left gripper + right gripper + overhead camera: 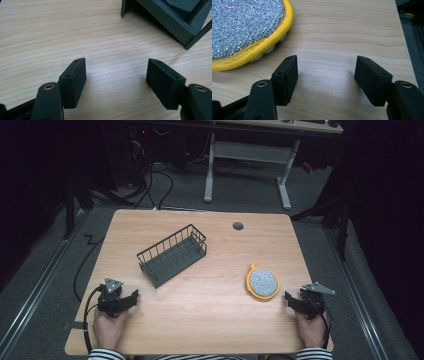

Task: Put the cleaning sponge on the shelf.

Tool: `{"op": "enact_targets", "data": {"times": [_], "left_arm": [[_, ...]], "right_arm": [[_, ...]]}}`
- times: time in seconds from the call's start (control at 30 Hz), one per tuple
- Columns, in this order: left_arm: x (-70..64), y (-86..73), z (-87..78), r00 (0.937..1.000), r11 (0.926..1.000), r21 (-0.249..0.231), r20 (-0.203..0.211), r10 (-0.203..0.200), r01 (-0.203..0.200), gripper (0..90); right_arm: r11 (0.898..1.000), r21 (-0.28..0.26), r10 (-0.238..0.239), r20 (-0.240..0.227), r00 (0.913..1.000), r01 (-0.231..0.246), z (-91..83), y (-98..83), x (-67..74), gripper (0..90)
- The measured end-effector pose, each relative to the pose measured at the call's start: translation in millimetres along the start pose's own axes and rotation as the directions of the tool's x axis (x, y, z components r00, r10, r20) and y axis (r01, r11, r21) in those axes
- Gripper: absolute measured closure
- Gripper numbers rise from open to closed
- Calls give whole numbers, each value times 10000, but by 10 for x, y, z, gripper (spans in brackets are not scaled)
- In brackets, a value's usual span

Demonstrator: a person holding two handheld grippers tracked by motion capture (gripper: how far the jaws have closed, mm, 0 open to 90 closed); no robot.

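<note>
A dark wire basket (172, 254) lies askew on the wooden table (200, 320), left of centre. A round scouring pad (263, 282) with a silver face and yellow rim rests at the right. My left gripper (134, 296) sits near the front left edge, open and holding nothing; in the left gripper view its jaws (115, 75) stand wide apart over bare wood, with the basket's corner (172, 17) ahead to the right. My right gripper (288, 299) rests at the front right, open and holding nothing, just short of the pad (244, 27), which lies ahead to its left.
A grey cable grommet (238, 226) is set in the table's far side. Beyond the table stand a white desk frame (247, 165) and loose cables (150, 180) on the floor. The table's right edge (403, 37) lies close to my right gripper.
</note>
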State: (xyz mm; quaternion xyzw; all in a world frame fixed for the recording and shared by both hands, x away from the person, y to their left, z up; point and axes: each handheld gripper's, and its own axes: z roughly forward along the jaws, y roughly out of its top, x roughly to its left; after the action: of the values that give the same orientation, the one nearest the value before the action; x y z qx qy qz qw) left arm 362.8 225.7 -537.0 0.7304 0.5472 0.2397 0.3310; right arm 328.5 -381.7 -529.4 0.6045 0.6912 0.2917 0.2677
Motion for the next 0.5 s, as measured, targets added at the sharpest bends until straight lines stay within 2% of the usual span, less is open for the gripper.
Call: {"op": "enact_targets", "data": {"times": [0.2, 0.43, 0.5], "left_arm": [[-3, 0, -1, 10000, 10000, 1, -11, -45, 45, 330], [-1, -1, -2, 10000, 10000, -1, 38, -41, 41, 327], [-6, -6, -10, 9999, 9999, -12, 56, -162, 162, 327]], "right_arm": [[9999, -5, -165, -65, 9998, 165, 22, 21, -8, 356], [10000, 0, -67, -100, 9999, 67, 24, 23, -7, 354], [10000, -10, -47, -171, 9998, 47, 24, 22, -12, 345]]}}
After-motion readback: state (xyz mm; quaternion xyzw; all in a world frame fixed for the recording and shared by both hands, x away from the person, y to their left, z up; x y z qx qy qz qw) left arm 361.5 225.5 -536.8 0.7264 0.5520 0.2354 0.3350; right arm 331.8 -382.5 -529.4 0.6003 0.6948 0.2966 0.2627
